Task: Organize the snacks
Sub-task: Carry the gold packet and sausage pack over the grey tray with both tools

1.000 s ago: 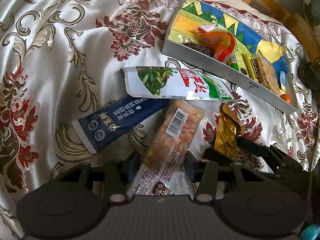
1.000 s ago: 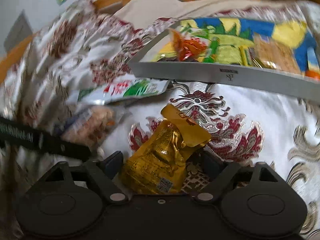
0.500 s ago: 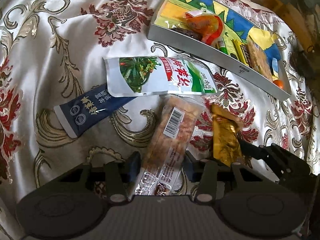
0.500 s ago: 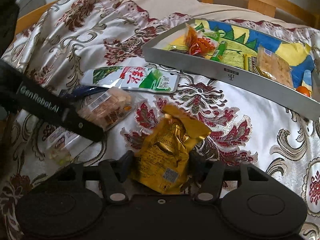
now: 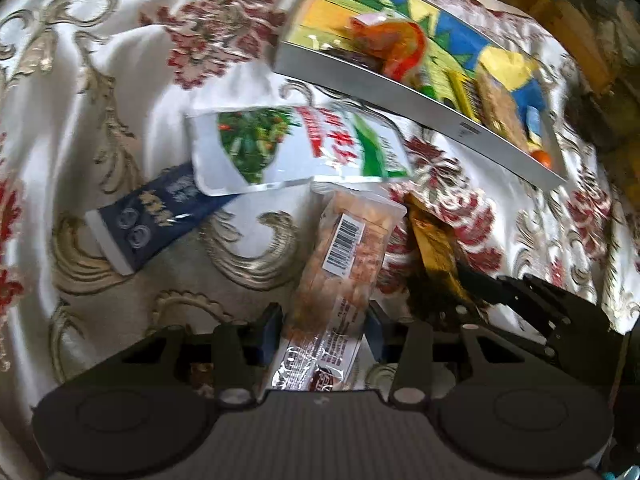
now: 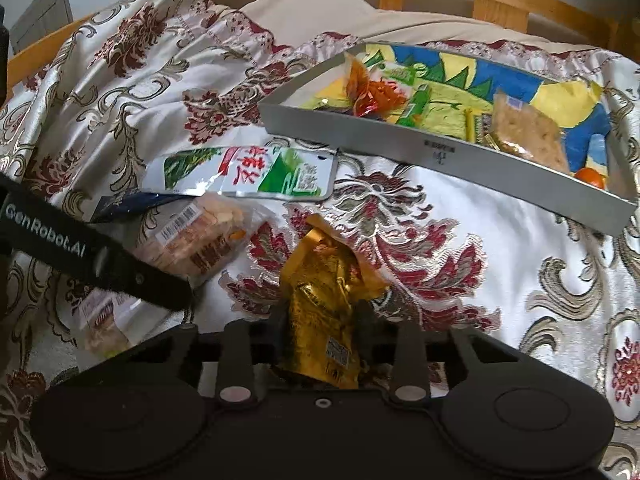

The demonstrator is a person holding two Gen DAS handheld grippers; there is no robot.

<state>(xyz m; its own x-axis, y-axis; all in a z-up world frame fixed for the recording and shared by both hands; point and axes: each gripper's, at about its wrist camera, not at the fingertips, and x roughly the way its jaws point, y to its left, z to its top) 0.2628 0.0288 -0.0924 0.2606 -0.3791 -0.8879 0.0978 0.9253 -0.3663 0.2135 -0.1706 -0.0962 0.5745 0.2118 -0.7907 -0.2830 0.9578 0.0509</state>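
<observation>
Both packets look freshly gripped off the bed (image 6: 460,216): the left tongs (image 5: 324,326) clamp the clear snack packet (image 5: 344,264), the right tongs (image 6: 320,330) pinch the gold pouch (image 6: 324,304), each needing carrying to the tray (image 6: 440,152) beyond.

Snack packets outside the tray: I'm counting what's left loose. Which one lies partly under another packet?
The dark blue packet; its upper end is tucked under the white-and-green packet. The other loose packets have nothing lying on them.

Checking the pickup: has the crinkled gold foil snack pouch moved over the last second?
Yes. In the right wrist view the gold foil pouch, clamped by the right gripper, sits farther from the grey tray.
</observation>
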